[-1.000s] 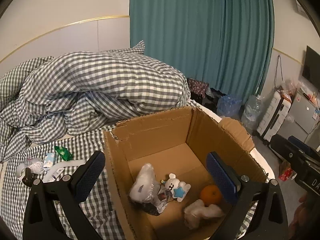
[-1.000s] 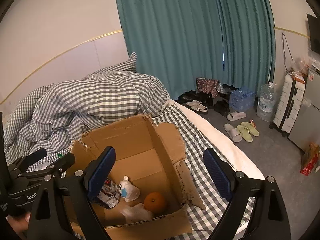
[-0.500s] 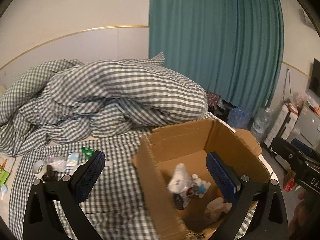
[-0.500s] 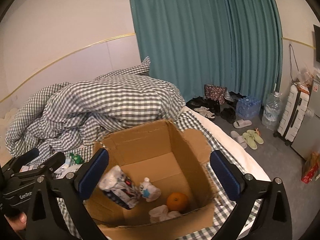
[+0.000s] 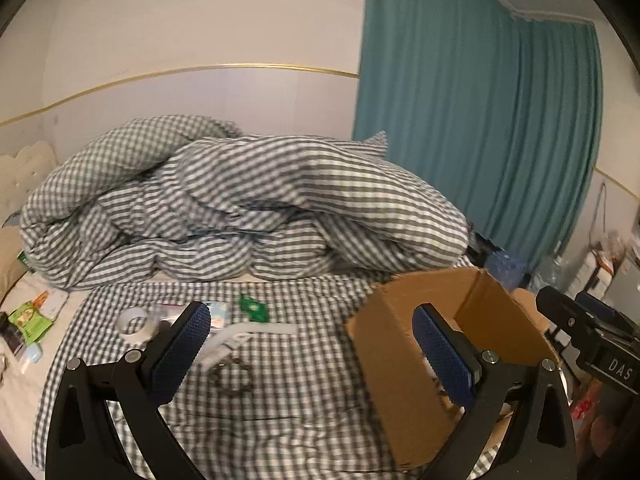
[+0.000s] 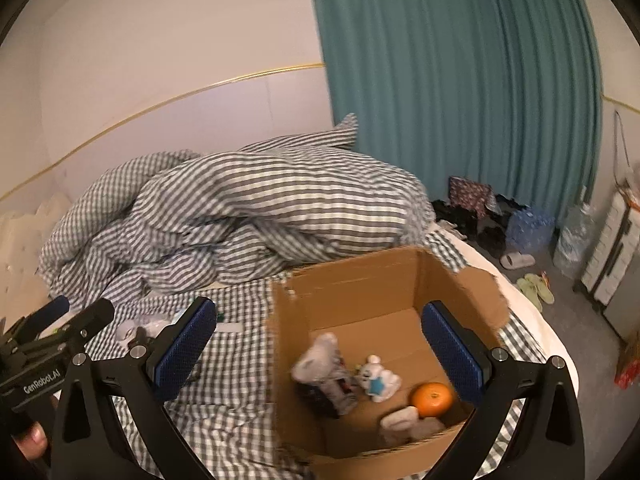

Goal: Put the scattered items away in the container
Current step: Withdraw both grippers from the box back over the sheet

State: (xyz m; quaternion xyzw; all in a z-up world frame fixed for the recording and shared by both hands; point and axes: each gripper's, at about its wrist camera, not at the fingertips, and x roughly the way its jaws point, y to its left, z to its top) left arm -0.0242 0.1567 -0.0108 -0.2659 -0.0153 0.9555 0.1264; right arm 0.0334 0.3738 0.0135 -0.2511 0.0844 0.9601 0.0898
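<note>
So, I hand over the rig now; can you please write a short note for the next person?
Left gripper: open, holds nothing.
Right gripper: open, holds nothing.
Box stands on the bed. In it: orange, white toy, a wrapped packet, a white wad.
Left on the sheet beside the box: tape roll, green wrapper, small white pack, long white piece, a dark small thing. More packets lie at the far edge of the bed.
Next: probably pick these up, nearest first.
</note>
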